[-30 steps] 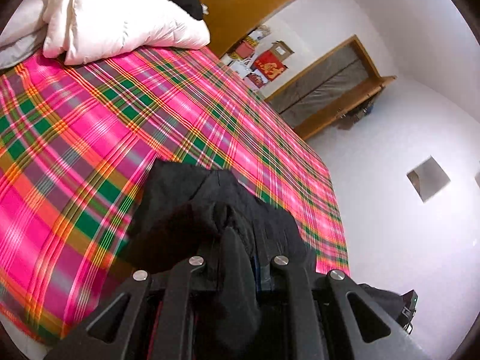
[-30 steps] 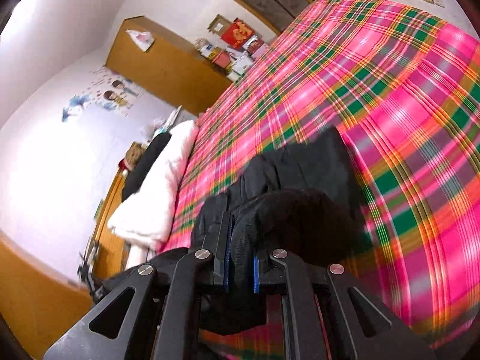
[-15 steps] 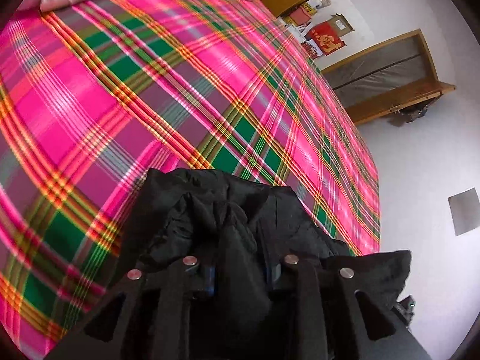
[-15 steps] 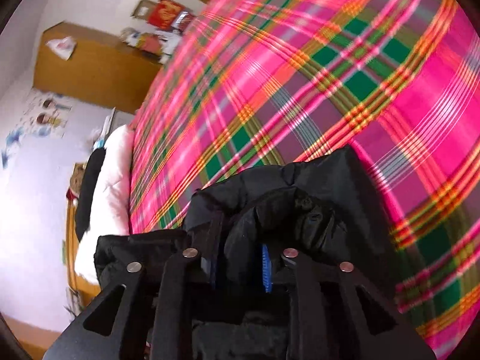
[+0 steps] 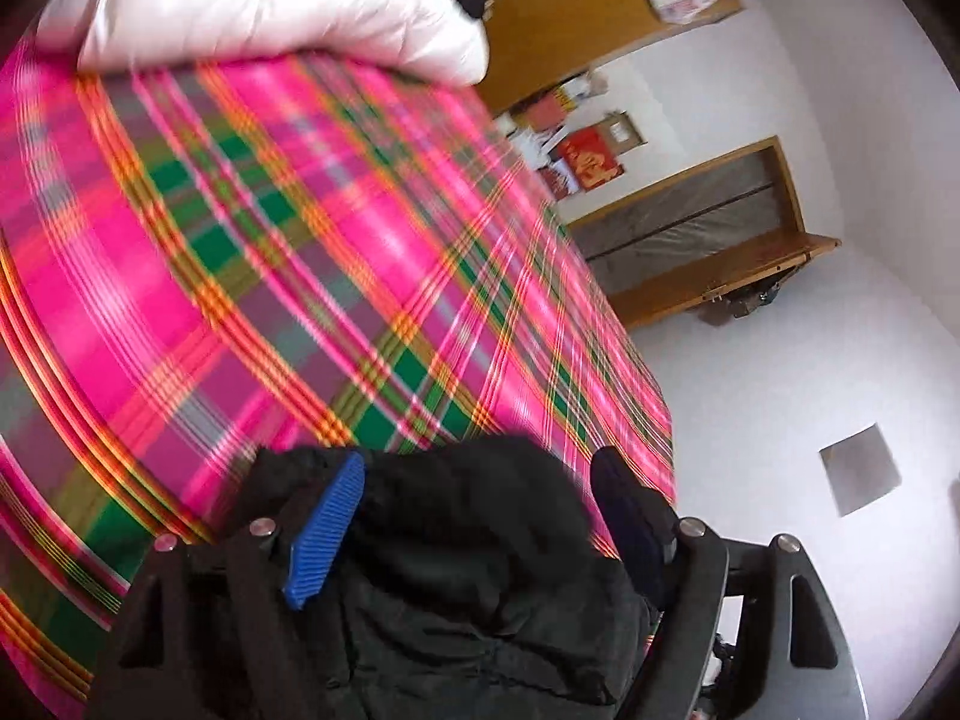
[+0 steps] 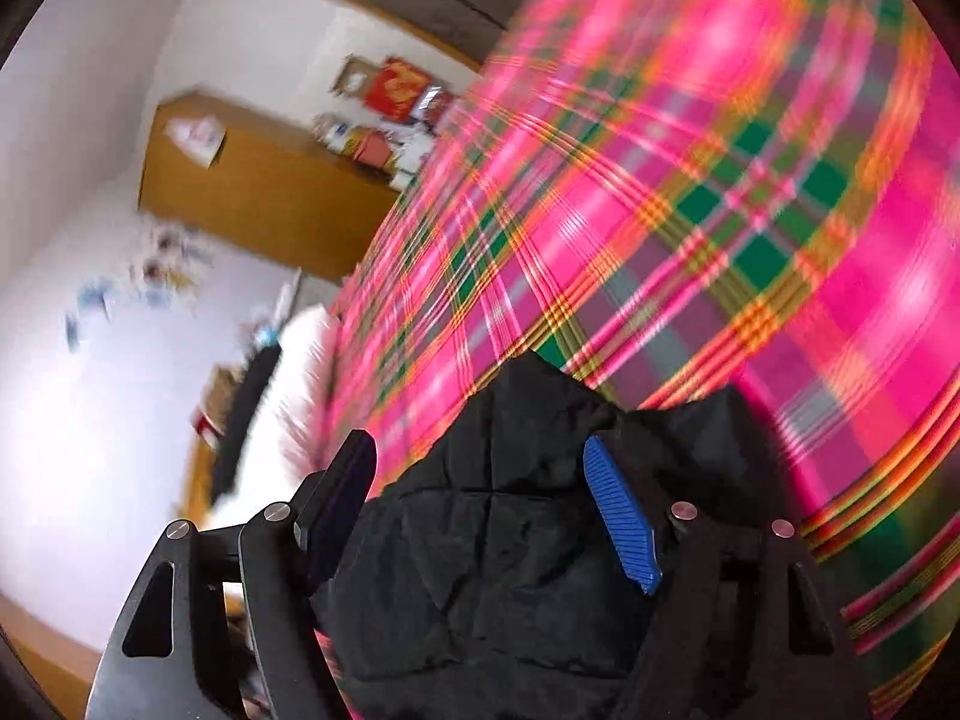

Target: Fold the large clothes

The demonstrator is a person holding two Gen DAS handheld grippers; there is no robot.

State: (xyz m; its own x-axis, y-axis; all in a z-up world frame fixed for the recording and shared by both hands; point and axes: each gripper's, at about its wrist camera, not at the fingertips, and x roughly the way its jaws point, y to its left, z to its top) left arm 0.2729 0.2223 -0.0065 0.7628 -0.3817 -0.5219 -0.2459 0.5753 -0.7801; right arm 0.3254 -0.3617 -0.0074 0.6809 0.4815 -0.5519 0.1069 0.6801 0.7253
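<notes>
A black padded garment (image 5: pixel 474 564) lies bunched on the pink plaid bedsheet (image 5: pixel 240 276) near the bed's edge. My left gripper (image 5: pixel 480 492) is open, its blue-padded fingers (image 5: pixel 327 525) spread on either side of the black cloth. In the right wrist view the same black garment (image 6: pixel 510 546) lies between the spread fingers of my right gripper (image 6: pixel 480 474), which is open too; one blue pad (image 6: pixel 621 516) shows clearly. Neither gripper pinches the cloth. Both views are blurred.
A white duvet (image 5: pixel 270 6) with a dark item on it lies at the head of the bed. A wooden cabinet (image 6: pixel 252 192), red boxes (image 5: pixel 591 159) and a wooden bench (image 5: pixel 708 276) stand along the walls. The bed edge (image 5: pixel 663 420) drops to a pale floor.
Both grippers were shut on the black garment over the bed; now both have opened and let go of the cloth, which rests on the sheet. Both cameras are swinging.
</notes>
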